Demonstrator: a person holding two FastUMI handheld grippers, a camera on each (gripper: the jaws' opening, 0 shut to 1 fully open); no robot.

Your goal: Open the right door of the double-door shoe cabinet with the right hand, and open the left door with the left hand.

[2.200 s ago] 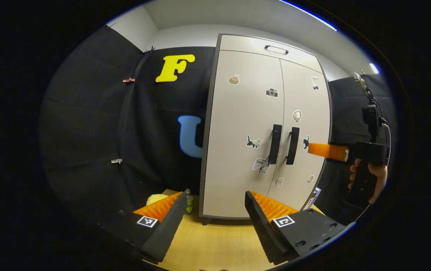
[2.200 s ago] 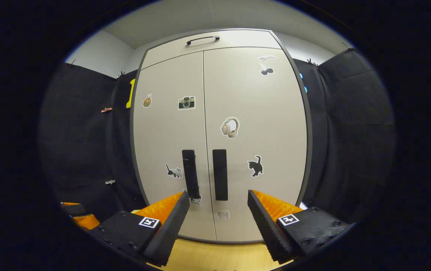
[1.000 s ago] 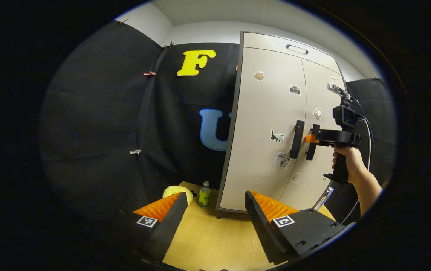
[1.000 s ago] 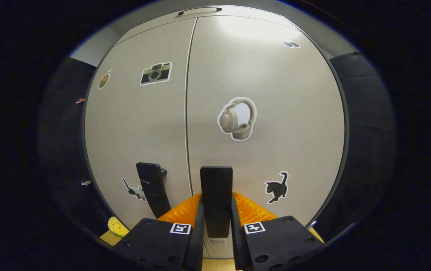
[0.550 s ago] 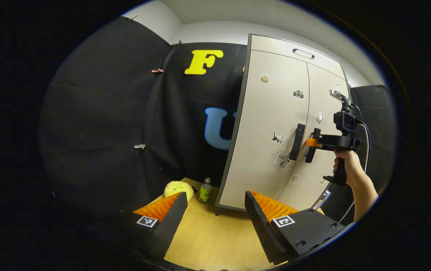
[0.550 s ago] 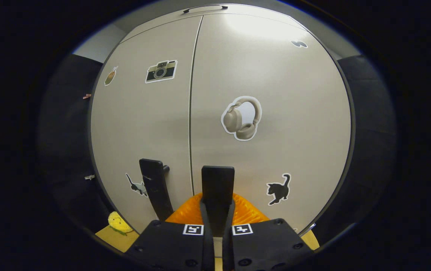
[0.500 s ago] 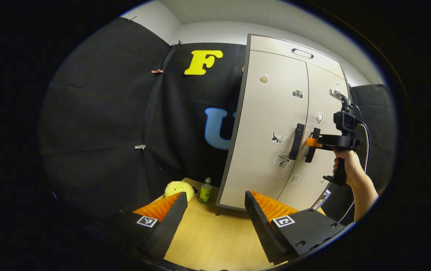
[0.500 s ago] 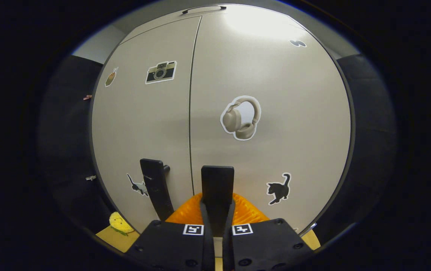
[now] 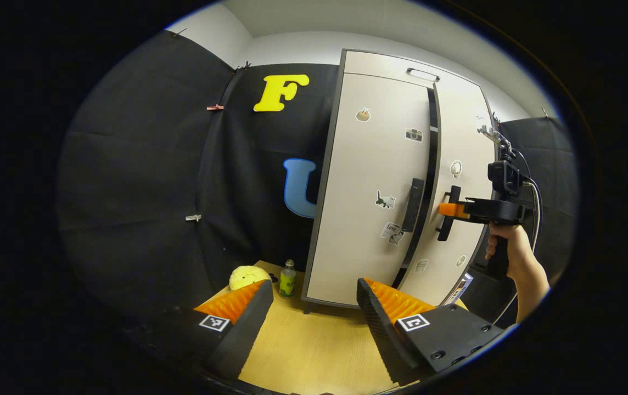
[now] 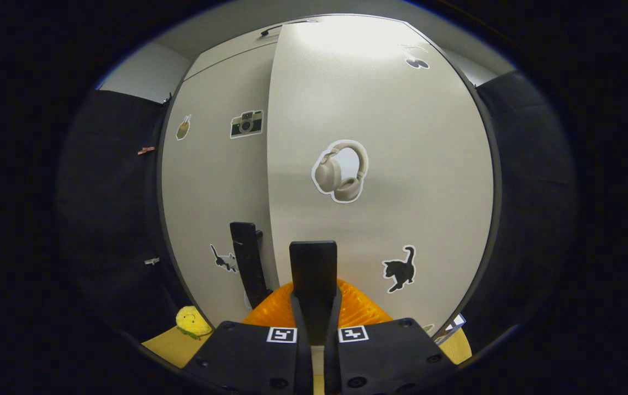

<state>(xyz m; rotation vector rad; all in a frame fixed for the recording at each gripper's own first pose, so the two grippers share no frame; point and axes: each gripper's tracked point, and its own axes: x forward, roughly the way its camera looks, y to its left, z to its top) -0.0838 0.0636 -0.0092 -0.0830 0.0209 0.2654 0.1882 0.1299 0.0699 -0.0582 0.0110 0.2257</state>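
Black gripper bodies (image 9: 314,323), square coded tags (one per side), screws, cable, bare forearm (image 9: 528,285)

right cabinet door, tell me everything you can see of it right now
The right door is a tall, smooth, pale beige panel with a dark edge. It carries stickers: headphones, a black cat and a small dark one near the top. Its upright black handle is clamped by the right hand-held gripper. The door stands slightly ajar; the left gripper view shows a dark gap between it and the left door.
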